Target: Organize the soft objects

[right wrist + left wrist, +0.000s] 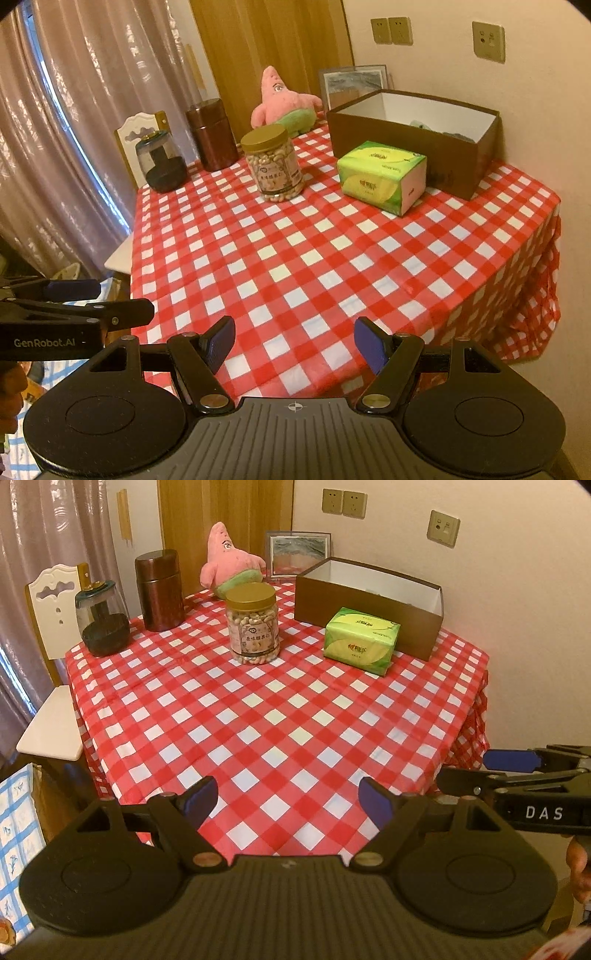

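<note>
Inside brown box [413, 147], grey items half hidden, unidentifiable

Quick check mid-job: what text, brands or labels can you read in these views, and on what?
"DAS": right gripper side.
"GenRobot.AI": left gripper side.
Nut jar label: characters too small to read.
Green tissue pack: red logo, blurred, unreadable.

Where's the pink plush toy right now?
The pink plush toy sits at the table's far edge, behind the nut jar, between the brown canister and the open box.
</note>
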